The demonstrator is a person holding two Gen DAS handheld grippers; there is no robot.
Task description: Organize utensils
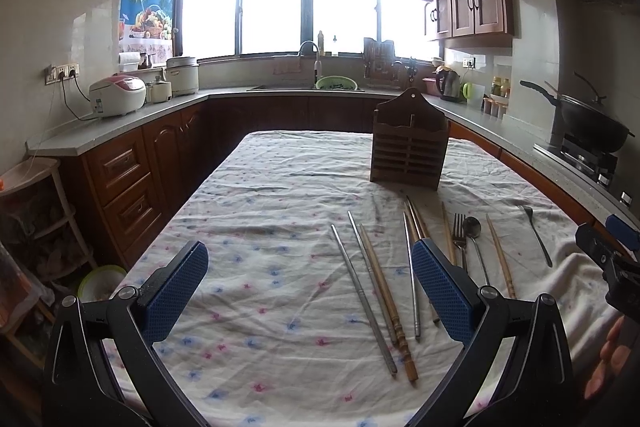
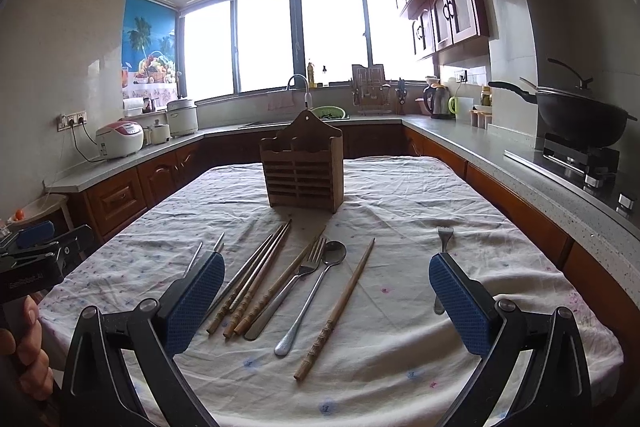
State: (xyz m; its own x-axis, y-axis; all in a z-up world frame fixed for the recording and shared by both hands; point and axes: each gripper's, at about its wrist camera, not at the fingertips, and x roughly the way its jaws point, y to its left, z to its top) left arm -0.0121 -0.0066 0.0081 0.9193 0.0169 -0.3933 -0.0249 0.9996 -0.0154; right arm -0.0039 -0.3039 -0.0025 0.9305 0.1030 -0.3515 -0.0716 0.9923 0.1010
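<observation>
- The utensil holder [image 2: 303, 169] stands upright on the worktop [image 2: 400, 367], toward its far end.
- Nearer than the holder, a bundle of chopsticks [image 2: 256, 277] lies fanned on the worktop, to the holder's near left.
- Just right of that bundle lie a fork [image 2: 298, 277] and a spoon [image 2: 316, 291], side by side.
- A single chopstick [image 2: 338, 307] lies right of the spoon.
- A second fork [image 2: 443, 239] lies well apart, to the holder's near right.
- Behind the holder, a sink [image 2: 280, 125] sits under the window [image 2: 280, 39].
</observation>
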